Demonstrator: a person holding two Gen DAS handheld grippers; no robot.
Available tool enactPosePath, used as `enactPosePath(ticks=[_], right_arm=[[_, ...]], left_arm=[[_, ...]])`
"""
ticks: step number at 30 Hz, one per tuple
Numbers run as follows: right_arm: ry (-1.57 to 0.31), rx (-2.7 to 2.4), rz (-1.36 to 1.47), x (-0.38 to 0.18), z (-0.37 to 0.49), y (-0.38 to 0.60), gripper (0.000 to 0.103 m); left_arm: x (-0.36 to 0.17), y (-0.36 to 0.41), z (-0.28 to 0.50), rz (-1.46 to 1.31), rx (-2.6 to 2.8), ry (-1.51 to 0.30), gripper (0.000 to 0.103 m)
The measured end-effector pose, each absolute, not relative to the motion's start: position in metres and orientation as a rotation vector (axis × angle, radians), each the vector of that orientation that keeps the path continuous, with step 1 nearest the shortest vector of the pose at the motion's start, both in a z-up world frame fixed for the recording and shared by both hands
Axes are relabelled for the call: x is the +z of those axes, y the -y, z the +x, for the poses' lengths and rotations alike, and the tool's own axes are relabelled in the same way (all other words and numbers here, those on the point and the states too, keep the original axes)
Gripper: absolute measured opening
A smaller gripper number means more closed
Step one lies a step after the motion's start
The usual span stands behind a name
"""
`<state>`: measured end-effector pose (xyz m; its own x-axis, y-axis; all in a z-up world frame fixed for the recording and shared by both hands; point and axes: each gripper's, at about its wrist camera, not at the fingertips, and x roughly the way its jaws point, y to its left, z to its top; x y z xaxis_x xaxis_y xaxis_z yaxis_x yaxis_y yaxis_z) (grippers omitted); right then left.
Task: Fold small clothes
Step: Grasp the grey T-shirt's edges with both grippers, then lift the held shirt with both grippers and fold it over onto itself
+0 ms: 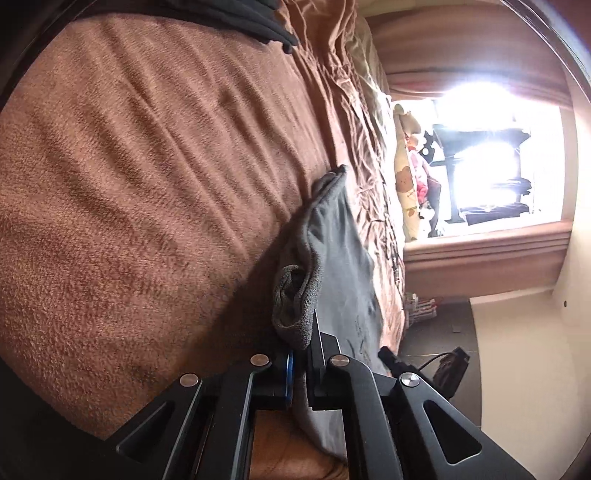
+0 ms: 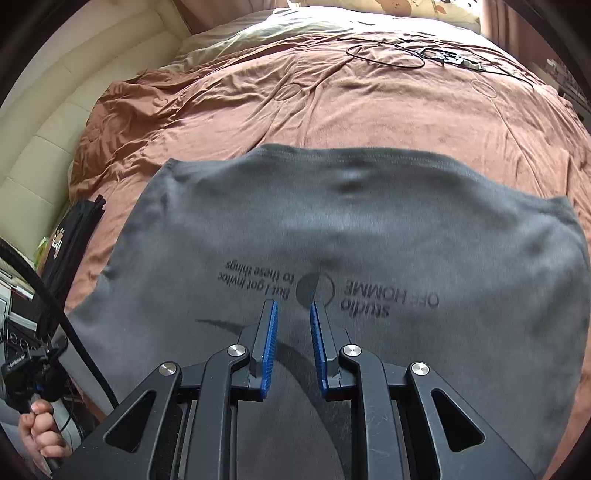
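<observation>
A grey T-shirt [image 2: 351,229] with dark printed lettering lies spread on the brown bed cover [image 2: 332,110]. In the right wrist view my right gripper [image 2: 293,306] hovers over the print near the shirt's near edge. Its blue pads [image 2: 269,347] stand slightly apart, with nothing between them. The left wrist view is turned on its side. There my left gripper [image 1: 301,354] is shut on a bunched edge of the grey T-shirt [image 1: 340,258], which hangs lifted off the brown blanket [image 1: 147,184].
Folded black clothes [image 2: 74,236] lie at the bed's left edge, also seen as a black pile [image 1: 251,18]. A black cable [image 2: 388,55] lies at the far end of the bed. A hand [image 2: 40,432] grips a handle at lower left. A printed pillow [image 1: 406,184] and a bright window [image 1: 487,147] lie beyond.
</observation>
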<state>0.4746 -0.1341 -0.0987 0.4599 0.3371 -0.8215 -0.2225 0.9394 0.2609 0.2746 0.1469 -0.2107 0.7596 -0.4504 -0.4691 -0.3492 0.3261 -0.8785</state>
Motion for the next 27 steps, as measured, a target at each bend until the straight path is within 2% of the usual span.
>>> enactPosePath(ticks=[9,27], right_arm=[[-1.043,0.384,0.177,-0.109,0.418,0.137,0.002],[-1.09,0.479,0.273,-0.135,0.358,0.142,0.001]], left_arm=[[-0.17,-0.132,0.303,-1.263,-0.246,-0.707,0.004],[-0.1,-0.082,0.368,-1.169,-0.461,-0.693,0.003]])
